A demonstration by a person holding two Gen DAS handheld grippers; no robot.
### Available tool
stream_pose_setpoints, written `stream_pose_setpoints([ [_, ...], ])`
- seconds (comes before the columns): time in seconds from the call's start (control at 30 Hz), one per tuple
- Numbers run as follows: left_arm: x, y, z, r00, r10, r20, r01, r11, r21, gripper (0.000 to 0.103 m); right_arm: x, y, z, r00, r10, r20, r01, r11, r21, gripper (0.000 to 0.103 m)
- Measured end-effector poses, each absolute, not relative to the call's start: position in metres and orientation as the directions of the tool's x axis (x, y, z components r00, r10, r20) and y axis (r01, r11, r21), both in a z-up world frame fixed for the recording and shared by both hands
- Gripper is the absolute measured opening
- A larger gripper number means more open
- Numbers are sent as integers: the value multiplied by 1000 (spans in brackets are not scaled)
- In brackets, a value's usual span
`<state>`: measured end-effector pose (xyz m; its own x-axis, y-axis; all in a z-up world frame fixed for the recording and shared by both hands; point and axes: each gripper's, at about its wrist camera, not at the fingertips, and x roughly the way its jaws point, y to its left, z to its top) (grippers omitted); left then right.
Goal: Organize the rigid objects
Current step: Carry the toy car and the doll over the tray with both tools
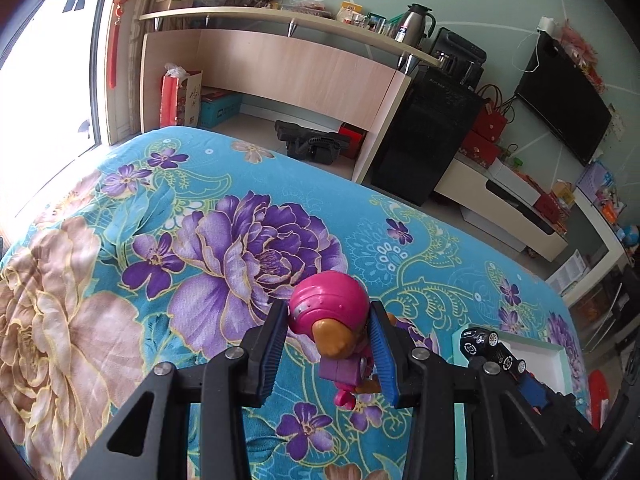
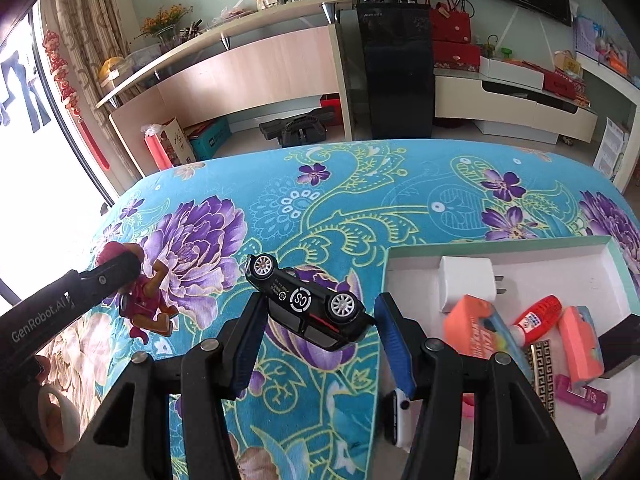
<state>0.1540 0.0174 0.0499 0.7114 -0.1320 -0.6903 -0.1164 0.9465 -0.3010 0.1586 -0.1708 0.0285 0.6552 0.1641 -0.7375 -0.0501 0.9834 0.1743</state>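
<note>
My left gripper (image 1: pixel 330 320) is shut on a pink-helmeted toy figure (image 1: pixel 328 312), its blue pads pressing both sides, lifted above the flowered bedspread (image 1: pixel 160 240). In the right wrist view the same figure (image 2: pixel 146 300) hangs at the left under a black finger. My right gripper (image 2: pixel 320 308) is shut on a black toy car (image 2: pixel 308 304), held upside down and lengthwise between the pads, wheels up, clear of the cloth. In the left wrist view that car (image 1: pixel 486 346) shows at the lower right.
A white box with a teal rim (image 2: pixel 600 246) lies to the right. It holds a white charger (image 2: pixel 466 284), a red glue bottle (image 2: pixel 538 316), orange packs and several small items. A phone (image 2: pixel 400 420) lies at its near edge. Desk and black cabinet stand beyond the bed.
</note>
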Motion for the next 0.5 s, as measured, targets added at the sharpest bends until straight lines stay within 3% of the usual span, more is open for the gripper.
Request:
stream_pose_setpoints([
  [0.23, 127, -27, 75, 736, -220, -640, 33, 956, -291, 43, 125, -211, 51, 699, 93, -710, 29, 987, 158, 57],
  [0.5, 101, -86, 92, 717, -340, -608, 217, 938, -269, 43, 93, -268, 46, 675, -15, -738, 163, 978, 130, 57],
])
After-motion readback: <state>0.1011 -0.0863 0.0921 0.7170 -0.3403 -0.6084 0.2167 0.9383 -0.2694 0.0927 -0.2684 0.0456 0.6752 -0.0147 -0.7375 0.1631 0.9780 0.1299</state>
